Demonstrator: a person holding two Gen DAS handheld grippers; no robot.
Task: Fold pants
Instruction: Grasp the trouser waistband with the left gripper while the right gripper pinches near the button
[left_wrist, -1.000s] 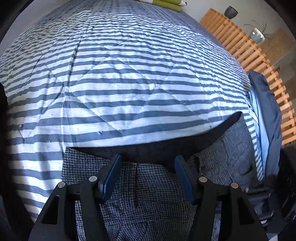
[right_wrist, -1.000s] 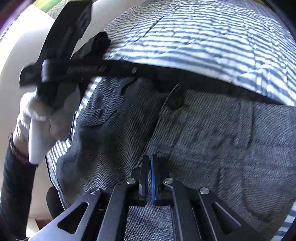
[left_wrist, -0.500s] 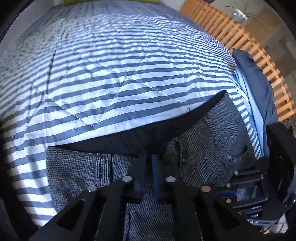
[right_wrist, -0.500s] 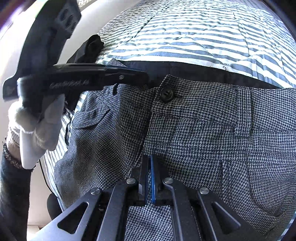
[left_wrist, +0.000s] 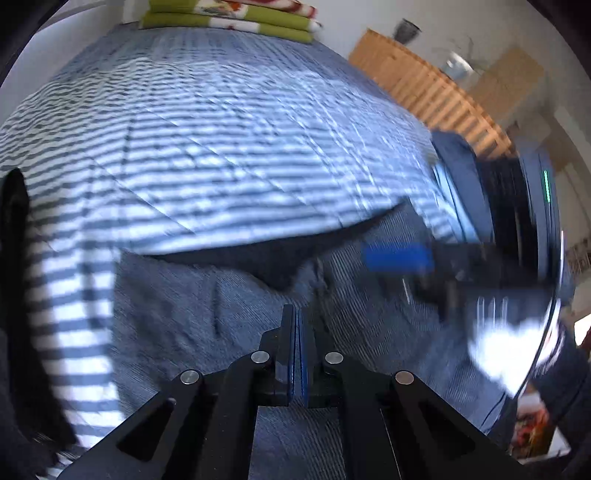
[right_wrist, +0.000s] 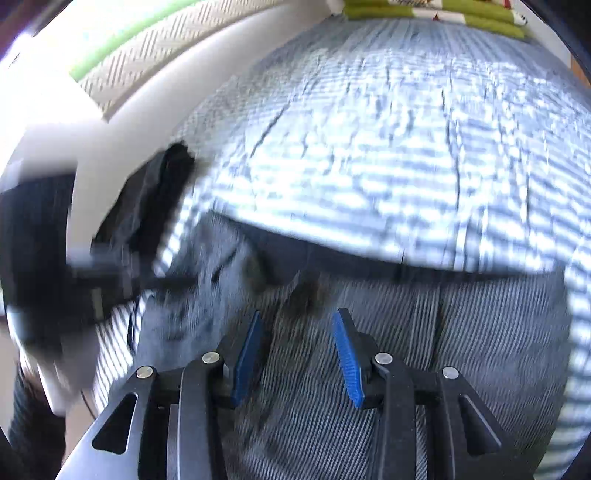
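**Left-wrist view: waistband handover under way**

Left-wrist camera shows the left gripper (left_wrist: 295, 332) clamped tight, jaws pressed together on the grey houndstooth pants (left_wrist: 207, 317) just below the waistband. Over on the right-wrist view, the right gripper (right_wrist: 297, 332) is opening up, blue pads spreading, cloth lying beneath them but no pinch on it. Looks like the opening step of the fold: one side secured, the other letting go to re-grip. Next move calls for the right gripper to find a fresh hold at the waist. Pants lie flat on the striped quilt (left_wrist: 229, 147), at its near edge, waistband gaping dark, everything motion-blurred.
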